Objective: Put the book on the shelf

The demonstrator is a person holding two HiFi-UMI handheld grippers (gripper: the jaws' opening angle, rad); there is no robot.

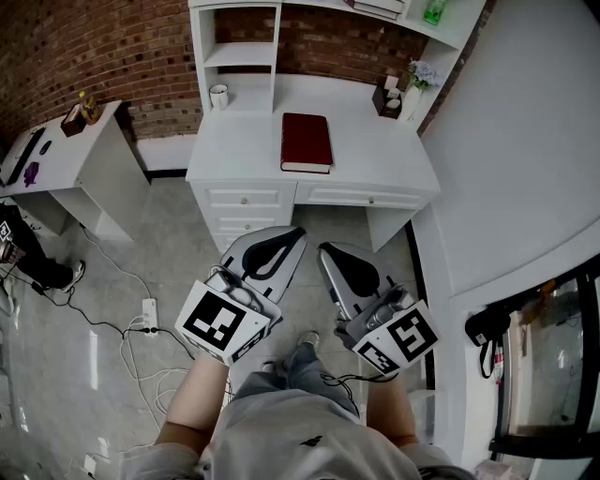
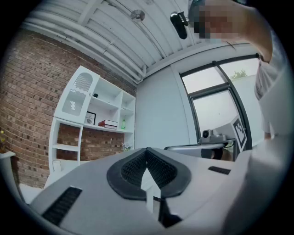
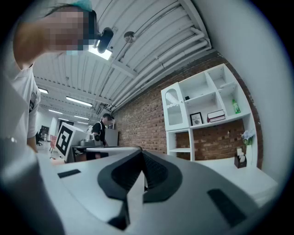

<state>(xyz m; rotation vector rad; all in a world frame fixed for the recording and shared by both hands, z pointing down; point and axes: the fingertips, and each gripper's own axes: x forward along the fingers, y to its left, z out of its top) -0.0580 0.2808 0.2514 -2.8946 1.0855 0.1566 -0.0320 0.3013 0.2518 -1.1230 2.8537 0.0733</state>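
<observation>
A dark red book lies flat on the white desk, in front of the white shelf unit against the brick wall. Both grippers hang over the floor short of the desk, well apart from the book. My left gripper is shut with nothing in it, and my right gripper beside it is shut and empty too. In the left gripper view the closed left gripper points toward the shelf unit. The right gripper view shows the closed right gripper and the shelf unit; the book is hidden there.
On the desk stand a white mug, a small dark box and a vase of flowers. The top shelf holds stacked books and a green bottle. A side table and floor cables lie left.
</observation>
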